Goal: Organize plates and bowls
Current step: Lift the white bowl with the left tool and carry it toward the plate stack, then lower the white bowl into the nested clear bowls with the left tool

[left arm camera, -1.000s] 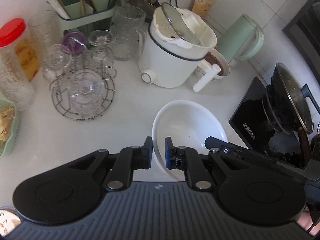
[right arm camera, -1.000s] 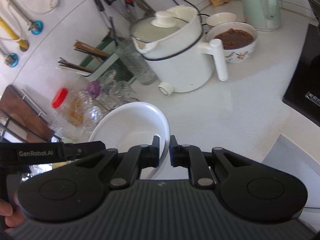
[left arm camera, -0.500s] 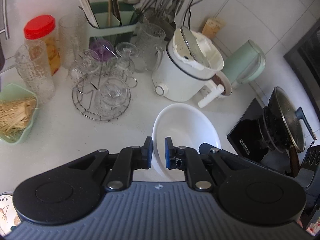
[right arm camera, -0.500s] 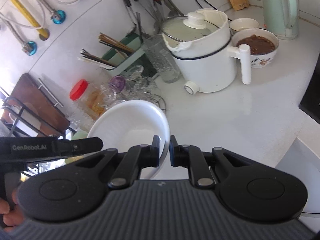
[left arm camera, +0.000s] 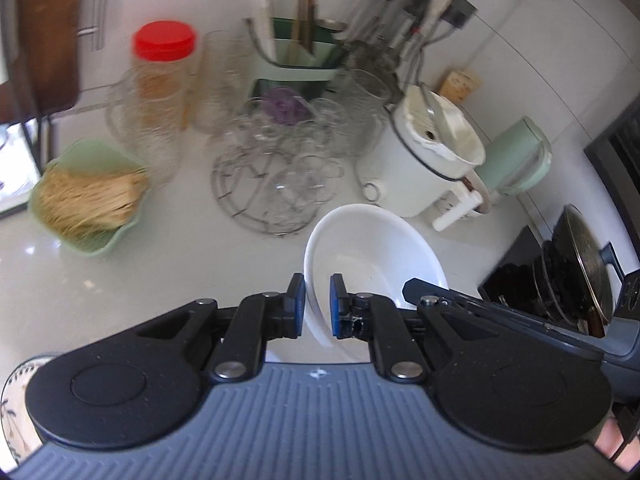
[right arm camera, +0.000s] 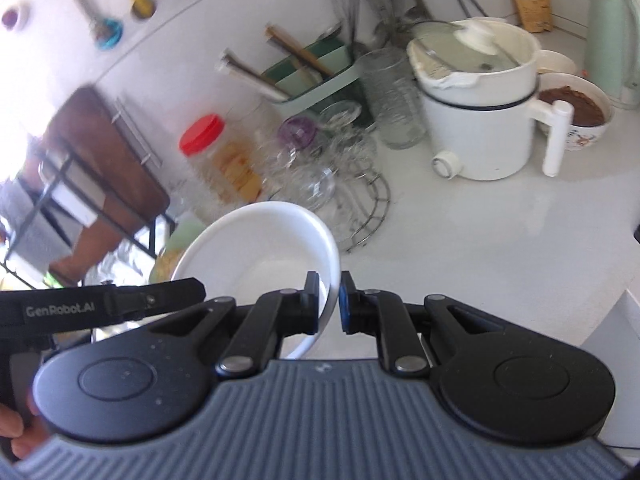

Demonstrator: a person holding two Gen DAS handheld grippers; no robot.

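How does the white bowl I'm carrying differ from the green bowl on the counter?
The white bowl is round, empty and held tilted off the counter, clamped at its rim by the left claw and right claw. The green bowl has a wavy rim, holds dry noodles and rests on the counter.

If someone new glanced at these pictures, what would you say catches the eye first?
Front and centre, a white bowl is clamped by its rim on opposite sides by the left claw and the right claw. Behind it a red-lidded jar stands left of a white electric pot.
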